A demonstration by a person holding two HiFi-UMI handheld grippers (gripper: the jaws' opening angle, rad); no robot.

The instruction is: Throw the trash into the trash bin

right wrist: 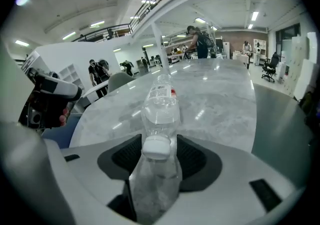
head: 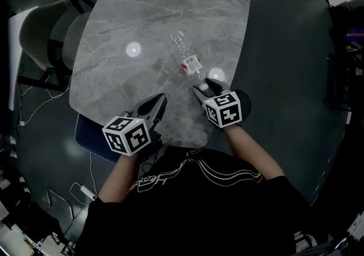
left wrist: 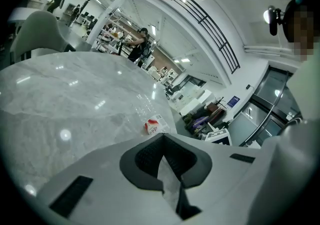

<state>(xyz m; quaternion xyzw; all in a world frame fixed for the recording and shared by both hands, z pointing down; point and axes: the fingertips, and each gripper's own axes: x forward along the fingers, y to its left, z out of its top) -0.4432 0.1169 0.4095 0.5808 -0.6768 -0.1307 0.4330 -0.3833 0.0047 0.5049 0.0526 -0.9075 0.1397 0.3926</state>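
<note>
At the far left a white moulded chair [head: 38, 32] stands close against the rounded grey marble table [head: 142, 10], with loose white cables [head: 34, 107] on the dark floor [head: 284, 61] below it. The left gripper [head: 161, 100] hovers over the table just inside its near edge, its jaws pressed together with nothing between them. Right of it, a clear plastic bottle [head: 183, 50] lies on its side, well in from every edge, with open marble to its left and beyond it. Its red and white label [head: 191, 65] carries a barcode [right wrist: 161, 88] (plainest in the right gripper view), but the print is too small to read. The right gripper [head: 206, 86] has its jaws spread wide on either side of the bottle's white cap [right wrist: 156, 147], and the pads do not press on it. Farther right, the table's curved edge gives onto a wide stretch of floor.
</note>
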